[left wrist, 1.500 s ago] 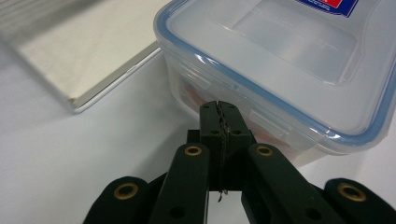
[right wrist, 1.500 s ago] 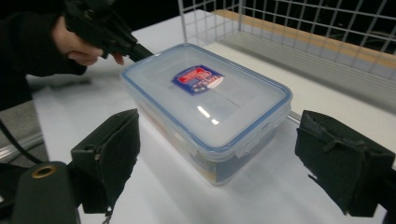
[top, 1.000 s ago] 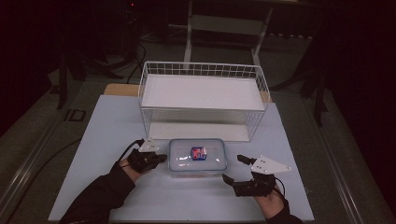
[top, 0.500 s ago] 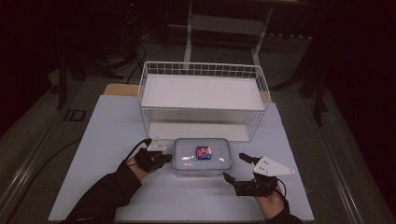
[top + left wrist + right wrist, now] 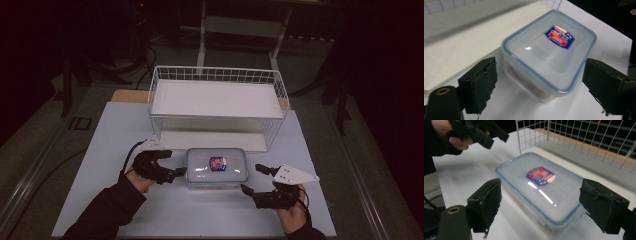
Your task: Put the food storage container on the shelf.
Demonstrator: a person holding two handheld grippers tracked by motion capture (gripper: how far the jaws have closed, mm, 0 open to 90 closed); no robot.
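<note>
1. On the counter (image 5: pixel 100 150), just in front of the wire basket (image 5: pixel 215 75), sits the lidded plastic container (image 5: pixel 216 170), flat between my two tools.
2. My left tool (image 5: pixel 176 173) has just been opening; its jaws stand wide at the container's end, gripping nothing.
3. My right tool (image 5: pixel 252 179) is spread open too, near the other end.
4. I judge this the approach: next, I close both tools on the ends evenly.

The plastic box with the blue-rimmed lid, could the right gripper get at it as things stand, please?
Probably yes. The right gripper sits just off the box's right end with its jaws open and bare table between them. The left gripper, also open, is at the far end, out of its way.
</note>
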